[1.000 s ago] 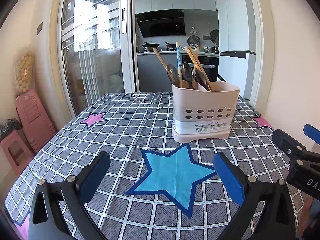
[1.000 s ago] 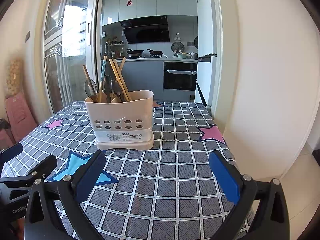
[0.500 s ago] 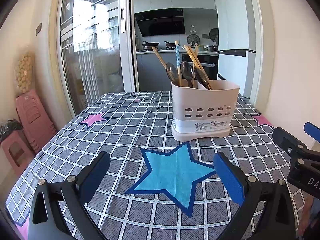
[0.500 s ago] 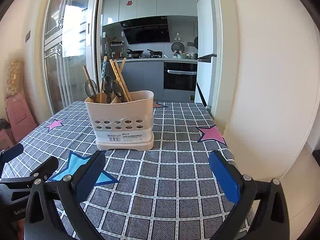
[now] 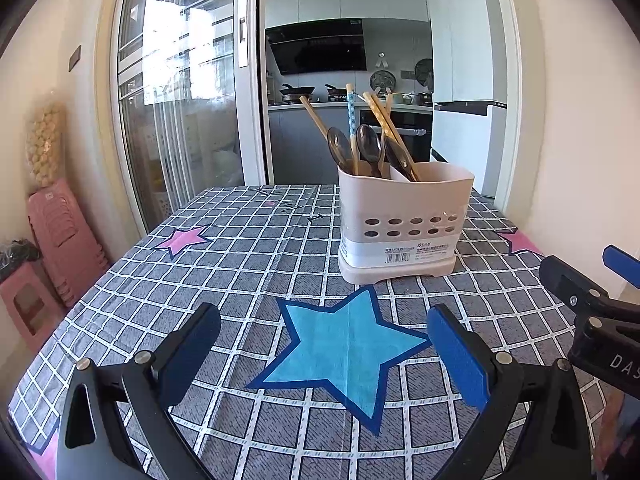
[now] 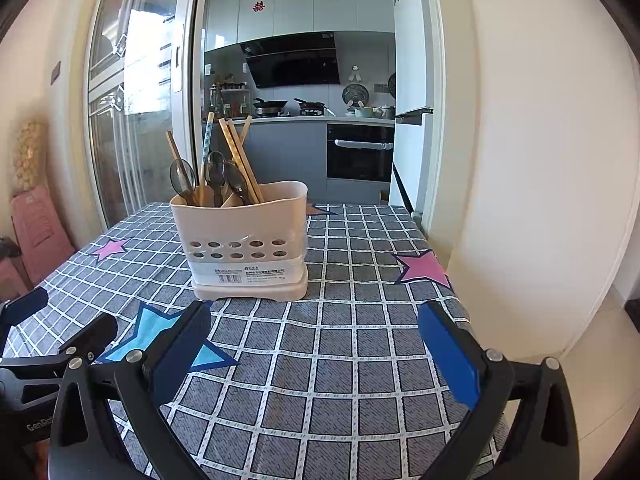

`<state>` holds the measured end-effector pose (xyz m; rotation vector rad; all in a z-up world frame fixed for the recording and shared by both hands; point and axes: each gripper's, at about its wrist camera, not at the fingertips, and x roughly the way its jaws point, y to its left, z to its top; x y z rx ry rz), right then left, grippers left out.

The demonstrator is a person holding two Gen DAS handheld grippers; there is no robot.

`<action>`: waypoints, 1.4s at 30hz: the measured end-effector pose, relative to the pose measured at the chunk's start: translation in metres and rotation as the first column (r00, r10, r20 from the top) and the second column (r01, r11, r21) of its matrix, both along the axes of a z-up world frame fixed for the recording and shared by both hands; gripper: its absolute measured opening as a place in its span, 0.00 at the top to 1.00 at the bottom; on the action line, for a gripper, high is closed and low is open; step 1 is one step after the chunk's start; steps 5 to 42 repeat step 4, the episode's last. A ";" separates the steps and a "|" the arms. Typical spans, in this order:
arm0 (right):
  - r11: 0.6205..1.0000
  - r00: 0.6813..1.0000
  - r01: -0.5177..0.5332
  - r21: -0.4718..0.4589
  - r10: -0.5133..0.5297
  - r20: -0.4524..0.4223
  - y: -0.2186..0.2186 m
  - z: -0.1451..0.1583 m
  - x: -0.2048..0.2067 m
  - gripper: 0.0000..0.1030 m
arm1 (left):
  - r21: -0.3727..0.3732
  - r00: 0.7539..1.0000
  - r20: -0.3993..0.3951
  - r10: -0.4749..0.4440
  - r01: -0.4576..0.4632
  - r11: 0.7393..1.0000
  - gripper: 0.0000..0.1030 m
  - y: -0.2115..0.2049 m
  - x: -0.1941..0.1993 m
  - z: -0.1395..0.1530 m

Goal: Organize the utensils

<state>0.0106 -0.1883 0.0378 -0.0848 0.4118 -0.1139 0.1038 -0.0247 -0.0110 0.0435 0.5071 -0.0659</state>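
Bright daylight floods through the glass door [image 5: 180, 120] on the left, glaring on its panes, while both sharp fisheye views bend walls and darken at the corners.

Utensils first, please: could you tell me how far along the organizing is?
Done, apparently: spoons and chopsticks stand in the holder. In hand: nothing; left gripper and right gripper are open. Left: no loose utensils show on the tablecloth.
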 end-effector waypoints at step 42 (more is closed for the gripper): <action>1.000 1.000 0.000 0.000 0.000 -0.001 0.000 0.000 0.000 0.00 | 0.000 1.000 -0.002 -0.001 0.001 1.000 0.00 -0.001 0.000 0.000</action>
